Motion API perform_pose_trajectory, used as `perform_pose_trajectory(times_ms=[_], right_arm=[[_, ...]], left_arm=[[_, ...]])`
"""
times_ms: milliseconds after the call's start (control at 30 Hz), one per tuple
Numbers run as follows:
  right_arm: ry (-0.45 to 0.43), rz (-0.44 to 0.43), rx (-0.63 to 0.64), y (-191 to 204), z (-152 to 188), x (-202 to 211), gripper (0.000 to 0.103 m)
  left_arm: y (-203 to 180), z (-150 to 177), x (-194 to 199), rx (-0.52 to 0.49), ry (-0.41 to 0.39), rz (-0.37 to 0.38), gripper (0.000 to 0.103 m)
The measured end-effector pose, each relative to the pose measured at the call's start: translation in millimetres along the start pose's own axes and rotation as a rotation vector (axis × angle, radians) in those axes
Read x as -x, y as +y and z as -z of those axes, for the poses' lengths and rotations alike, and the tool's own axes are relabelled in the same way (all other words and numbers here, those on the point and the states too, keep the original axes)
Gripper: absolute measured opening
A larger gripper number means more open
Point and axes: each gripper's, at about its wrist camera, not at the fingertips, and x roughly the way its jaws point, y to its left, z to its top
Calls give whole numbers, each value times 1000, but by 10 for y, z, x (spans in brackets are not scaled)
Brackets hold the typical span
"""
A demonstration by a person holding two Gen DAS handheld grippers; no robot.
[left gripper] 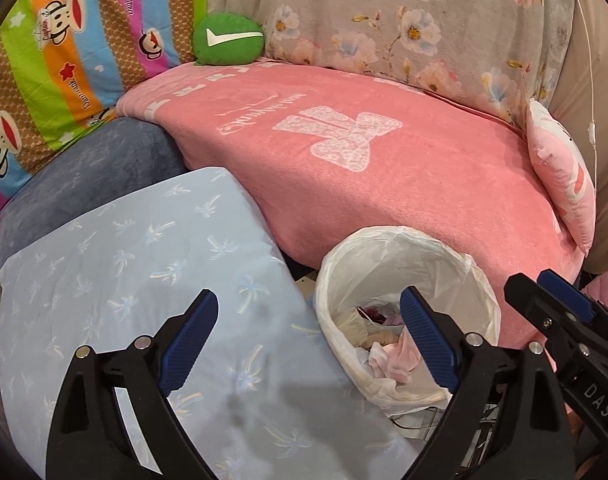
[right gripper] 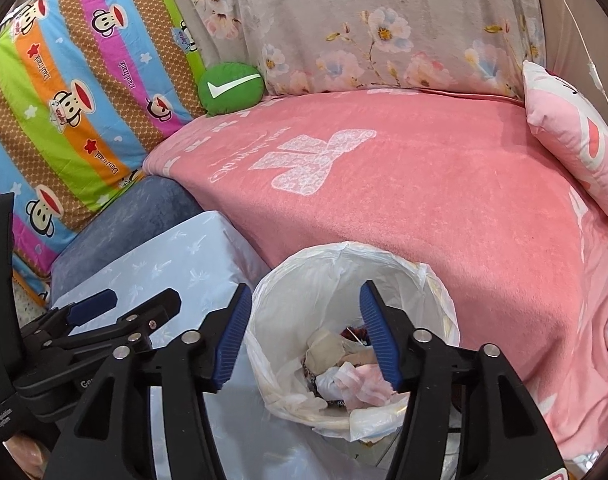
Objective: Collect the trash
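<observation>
The left claw stands wide open with nothing between its blue pads, hanging over the light blue pillow and the near rim of the trash bin. The right claw is also open and empty, poised directly above the bin's mouth. The bin, lined with a white plastic bag, stands against the front edge of the pink-blanketed bed. Crumpled trash, tissues and wrappers, lies at its bottom.
</observation>
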Motion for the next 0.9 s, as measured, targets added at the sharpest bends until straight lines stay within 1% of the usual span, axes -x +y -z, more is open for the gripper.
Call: perform_pose_trajectory(times_ms=[67, 200, 367, 433, 500, 533, 633, 900], right_arm=[[8, 2, 5, 17, 37, 1, 58], [22, 15, 22, 59, 103, 16, 64], [26, 33, 41, 111, 190, 42, 65], [27, 39, 45, 133, 219, 52, 68], [31, 46, 48, 141, 242, 53, 72], [35, 53, 53, 148, 259, 51, 77], [42, 65, 65, 159, 300, 51, 84], [49, 88, 84, 173, 389, 68, 85]], left_arm=[[37, 21, 17, 7, 0, -8, 89], [105, 66, 55, 16, -7, -31, 89], [158, 147, 98, 28, -8, -53, 90], [161, 182, 114, 23, -10, -66, 90], [165, 208, 126, 18, -10, -73, 90], [172, 222, 135, 17, -10, -76, 90], [189, 258, 157, 16, -10, -82, 90], [236, 336, 174, 31, 2, -100, 90]])
